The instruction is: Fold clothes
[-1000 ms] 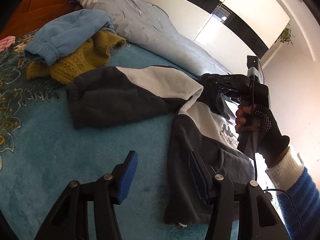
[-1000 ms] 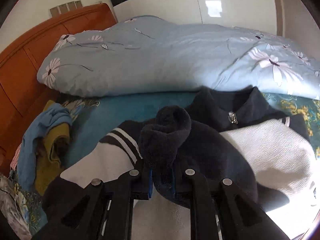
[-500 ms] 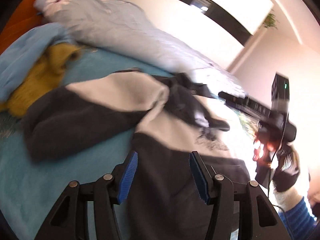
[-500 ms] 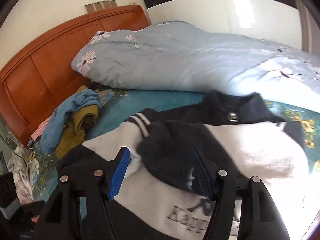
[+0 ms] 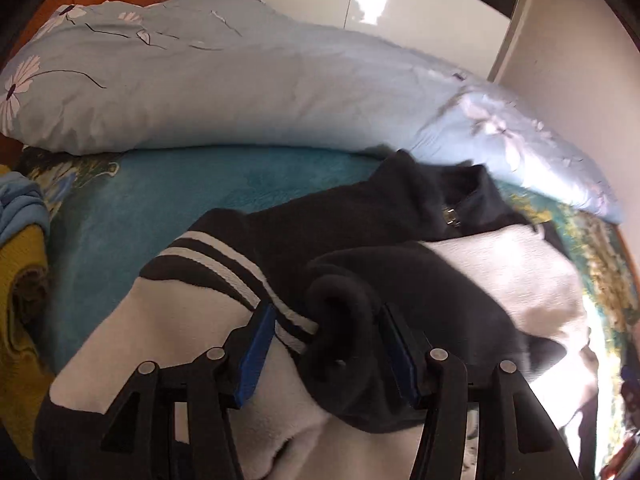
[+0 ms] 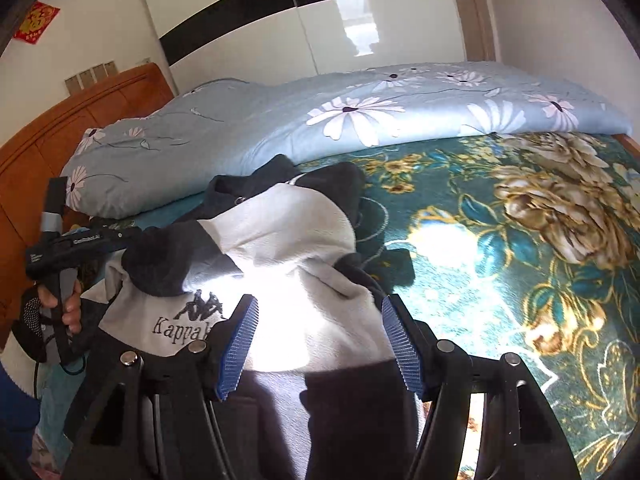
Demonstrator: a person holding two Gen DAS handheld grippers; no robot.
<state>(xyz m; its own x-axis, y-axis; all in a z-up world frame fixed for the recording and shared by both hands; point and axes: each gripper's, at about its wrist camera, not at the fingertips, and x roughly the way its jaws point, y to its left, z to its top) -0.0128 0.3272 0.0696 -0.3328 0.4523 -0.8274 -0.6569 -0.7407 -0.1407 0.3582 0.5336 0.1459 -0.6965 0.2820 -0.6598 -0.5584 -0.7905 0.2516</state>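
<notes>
Sweatshirt [image 6: 280, 248] at frame centre on the teal bedspread [image 6: 500, 240], one dark sleeve [image 5: 400, 292] folded across its chest; other sleeve and body folds likely remain. Left gripper [image 5: 326, 340] open, straddling that cuff. Right gripper [image 6: 316, 344] open, empty; a second ago it clamped this cuff.

Black grippers [image 6: 318, 344] with ribbed blue pads [image 6: 237, 350], silver screws
</notes>
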